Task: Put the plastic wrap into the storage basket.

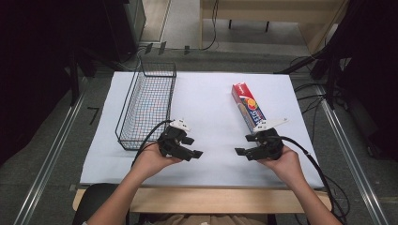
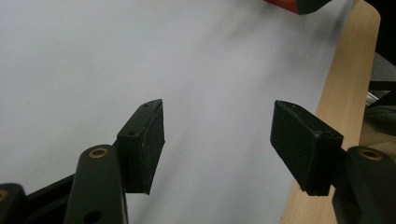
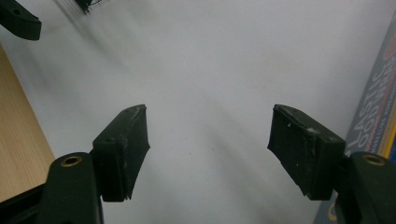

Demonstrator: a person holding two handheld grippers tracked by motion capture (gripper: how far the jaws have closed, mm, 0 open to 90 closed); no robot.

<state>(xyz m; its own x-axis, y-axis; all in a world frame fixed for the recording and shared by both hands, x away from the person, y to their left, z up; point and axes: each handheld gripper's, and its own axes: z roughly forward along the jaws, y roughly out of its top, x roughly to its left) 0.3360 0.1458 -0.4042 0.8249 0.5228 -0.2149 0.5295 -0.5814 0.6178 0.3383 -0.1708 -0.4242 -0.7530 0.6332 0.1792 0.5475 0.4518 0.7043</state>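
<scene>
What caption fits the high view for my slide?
Two open grippers, left and right, over a white sheet, between basket and box.

Wire basket [image 1: 148,105] at table's [image 1: 211,93] left, long box [image 1: 248,107] at right, well apart.

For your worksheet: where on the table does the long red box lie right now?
In the high view the long red box lies flat on the right half of the white table cover, just beyond the right gripper and across from the wire basket.

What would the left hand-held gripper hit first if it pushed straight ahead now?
Likely just the white table cover: the open left hand-held gripper tilts down toward bare sheet. The red box sits farther off; depth is unclear.
</scene>
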